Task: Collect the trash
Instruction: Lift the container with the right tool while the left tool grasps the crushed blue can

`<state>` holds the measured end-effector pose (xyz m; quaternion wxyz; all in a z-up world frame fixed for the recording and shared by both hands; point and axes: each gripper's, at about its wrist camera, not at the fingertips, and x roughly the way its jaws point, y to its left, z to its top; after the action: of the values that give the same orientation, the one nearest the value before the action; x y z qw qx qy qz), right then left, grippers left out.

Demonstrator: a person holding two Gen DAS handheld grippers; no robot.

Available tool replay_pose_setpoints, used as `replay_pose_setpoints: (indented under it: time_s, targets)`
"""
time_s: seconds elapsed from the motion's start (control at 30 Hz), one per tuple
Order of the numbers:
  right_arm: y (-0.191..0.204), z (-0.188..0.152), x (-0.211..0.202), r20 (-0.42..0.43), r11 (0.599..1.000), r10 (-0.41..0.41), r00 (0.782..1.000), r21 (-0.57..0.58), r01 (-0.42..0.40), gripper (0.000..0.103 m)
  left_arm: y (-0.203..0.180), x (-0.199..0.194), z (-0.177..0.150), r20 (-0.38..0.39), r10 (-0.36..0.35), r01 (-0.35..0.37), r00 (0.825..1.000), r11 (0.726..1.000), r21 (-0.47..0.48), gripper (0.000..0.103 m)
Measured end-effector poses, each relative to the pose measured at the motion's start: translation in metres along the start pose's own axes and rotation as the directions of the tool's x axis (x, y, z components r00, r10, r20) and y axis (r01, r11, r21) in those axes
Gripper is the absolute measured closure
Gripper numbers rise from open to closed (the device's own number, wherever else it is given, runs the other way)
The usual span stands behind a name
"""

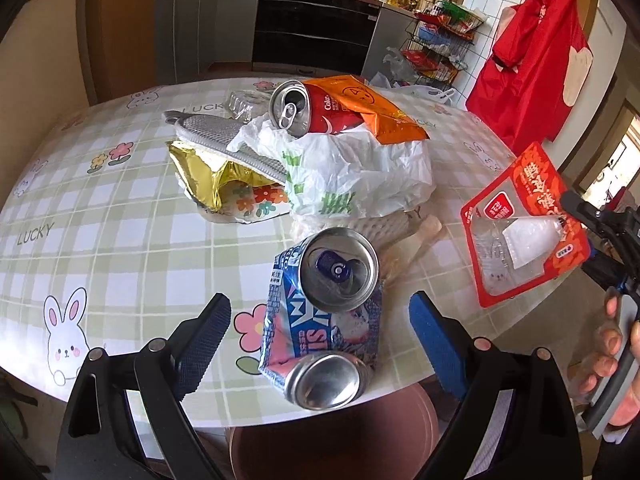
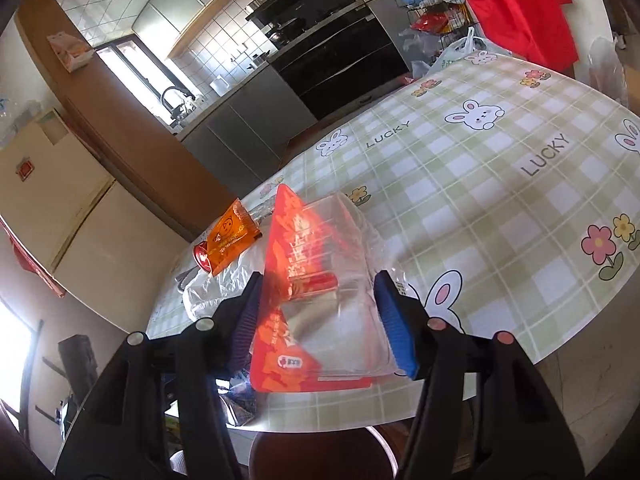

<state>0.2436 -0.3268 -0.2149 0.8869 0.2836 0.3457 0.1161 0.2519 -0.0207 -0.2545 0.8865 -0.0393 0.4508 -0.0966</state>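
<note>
My left gripper (image 1: 320, 340) is open, its fingers either side of a crushed blue and pink can (image 1: 320, 332) near the table's front edge. Behind it lies a trash pile: a white plastic bag (image 1: 352, 172), a red Coke can (image 1: 308, 110), an orange wrapper (image 1: 372, 108), a gold wrapper (image 1: 208, 176) and a grey mesh piece (image 1: 224, 140). My right gripper (image 2: 320, 320) is shut on a red card blister pack (image 2: 316, 280), held above the table; the pack also shows in the left wrist view (image 1: 524, 232). The orange wrapper (image 2: 232, 240) shows beyond it.
The round table (image 1: 100, 240) has a green plaid bunny cloth. A brown stool or bin (image 1: 332, 440) sits below the front edge. Kitchen cabinets and an oven (image 1: 312, 28) stand behind, a wire rack (image 1: 440, 44) and a red apron (image 1: 532, 52) at right.
</note>
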Motion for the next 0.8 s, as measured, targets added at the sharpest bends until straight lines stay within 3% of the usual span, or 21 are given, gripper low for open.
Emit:
replay_pose_setpoints:
  time_s: [0.17,0.37,0.47,0.6,0.8]
  targets:
    - [0.001,-0.003,-0.004,0.003,1.000,0.010,1.000,-0.023,-0.010,0.046,-0.011,0.027,0.010,-0.019,0.038,-0.037,0.999,0.998,0.054,0.014]
    - [-0.006,-0.002,-0.006,0.005,1.000,0.026,1.000,-0.005,-0.026,0.046,-0.001,0.035,0.008,-0.039,-0.011,0.013,0.999,0.998,0.057,0.014]
    - [-0.005,-0.002,-0.005,0.008,1.000,0.025,1.000,-0.015,-0.025,0.046,0.008,0.040,0.006,-0.058,0.006,-0.004,0.998,1.000,0.031,0.014]
    - [-0.005,-0.001,-0.004,0.007,1.000,0.023,1.000,-0.007,-0.023,0.046,0.013,0.045,0.008,-0.066,-0.052,0.049,0.996,0.998,-0.043,0.009]
    - [-0.001,-0.001,-0.004,0.005,0.999,0.022,1.000,-0.027,-0.022,0.046,0.018,0.044,-0.006,-0.078,-0.118,0.114,0.990,0.992,-0.050,0.009]
